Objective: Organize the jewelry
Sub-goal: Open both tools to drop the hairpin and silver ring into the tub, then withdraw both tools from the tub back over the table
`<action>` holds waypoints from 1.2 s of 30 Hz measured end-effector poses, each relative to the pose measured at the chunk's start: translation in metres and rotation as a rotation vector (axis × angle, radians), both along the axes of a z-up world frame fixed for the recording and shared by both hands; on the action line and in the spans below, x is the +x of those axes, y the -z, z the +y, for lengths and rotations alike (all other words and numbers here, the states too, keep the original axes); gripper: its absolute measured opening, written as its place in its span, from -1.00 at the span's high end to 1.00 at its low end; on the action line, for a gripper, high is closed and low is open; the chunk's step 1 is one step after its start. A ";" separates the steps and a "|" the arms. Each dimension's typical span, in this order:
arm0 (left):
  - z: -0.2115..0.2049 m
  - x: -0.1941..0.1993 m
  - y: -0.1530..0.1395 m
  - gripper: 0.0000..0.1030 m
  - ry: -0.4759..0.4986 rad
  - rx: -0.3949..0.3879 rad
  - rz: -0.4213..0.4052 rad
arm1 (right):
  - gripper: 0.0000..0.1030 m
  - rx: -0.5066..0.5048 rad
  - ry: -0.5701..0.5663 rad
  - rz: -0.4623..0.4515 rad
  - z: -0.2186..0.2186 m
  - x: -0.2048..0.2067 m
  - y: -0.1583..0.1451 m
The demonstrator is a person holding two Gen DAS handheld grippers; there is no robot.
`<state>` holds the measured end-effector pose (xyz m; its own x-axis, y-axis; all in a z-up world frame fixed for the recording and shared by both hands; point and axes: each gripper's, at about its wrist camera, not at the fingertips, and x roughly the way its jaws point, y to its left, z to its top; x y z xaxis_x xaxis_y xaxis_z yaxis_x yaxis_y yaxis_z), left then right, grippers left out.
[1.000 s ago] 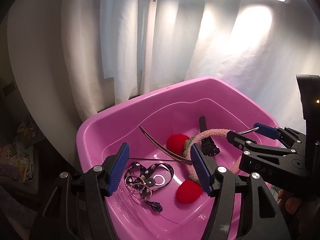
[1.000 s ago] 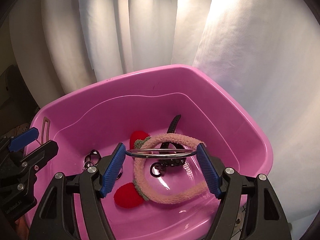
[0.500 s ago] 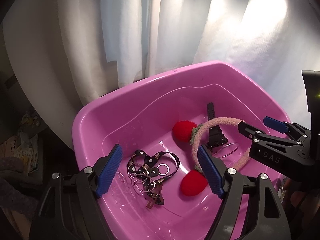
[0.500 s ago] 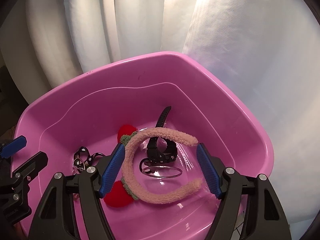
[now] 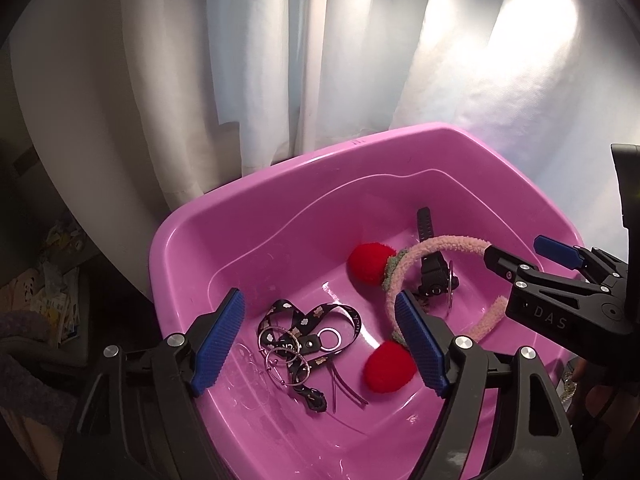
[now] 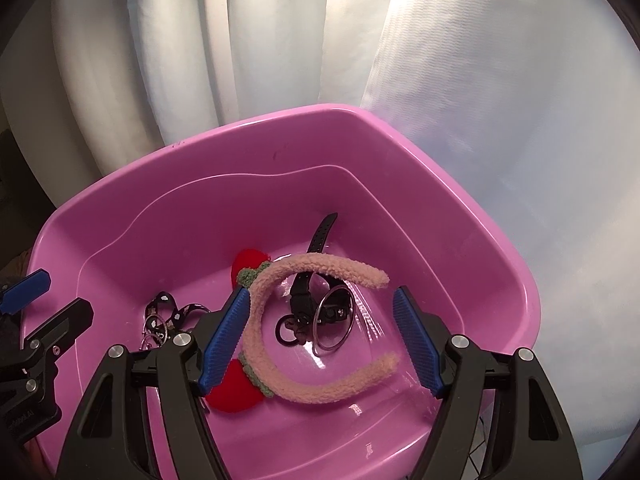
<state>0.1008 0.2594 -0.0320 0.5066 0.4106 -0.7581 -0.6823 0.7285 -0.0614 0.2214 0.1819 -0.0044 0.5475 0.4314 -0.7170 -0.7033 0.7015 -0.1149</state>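
A pink plastic tub [image 5: 280, 184] [image 6: 472, 240] holds the jewelry. In it lie a fuzzy pink headband [image 5: 444, 245] [image 6: 316, 390] with two red pompoms [image 5: 370, 262], a black watch [image 5: 432, 276] [image 6: 304, 296], a silver bangle [image 6: 332, 318] leaning against the watch, a black lanyard with key rings [image 5: 298, 344] and a thin hair clip [image 5: 340, 386]. My left gripper [image 5: 318, 344] is open and empty above the lanyard. My right gripper [image 6: 322, 334] is open and empty above the bangle; it also shows in the left wrist view [image 5: 528, 256].
White curtains [image 5: 280, 60] hang behind the tub. Papers and dark clutter [image 5: 52, 272] lie at the left. The left gripper's fingers [image 6: 48, 320] show at the left edge of the right wrist view.
The right gripper let go of the silver bangle, which now rests against the watch. The left gripper released the thin hair clip, now by the lanyard. Both grippers rose and drew back.
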 end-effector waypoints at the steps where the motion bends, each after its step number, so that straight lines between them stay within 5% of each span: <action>1: 0.000 0.000 0.000 -0.48 0.000 0.000 -0.001 | -0.38 -0.001 0.001 -0.003 0.000 -0.001 -0.001; 20: -0.007 -0.028 -0.019 -0.48 0.002 0.033 -0.060 | -0.38 0.054 0.018 -0.046 -0.015 -0.030 -0.025; 36: -0.067 -0.062 -0.042 -0.48 0.033 0.066 -0.091 | -0.38 0.148 0.069 -0.085 -0.104 -0.090 -0.046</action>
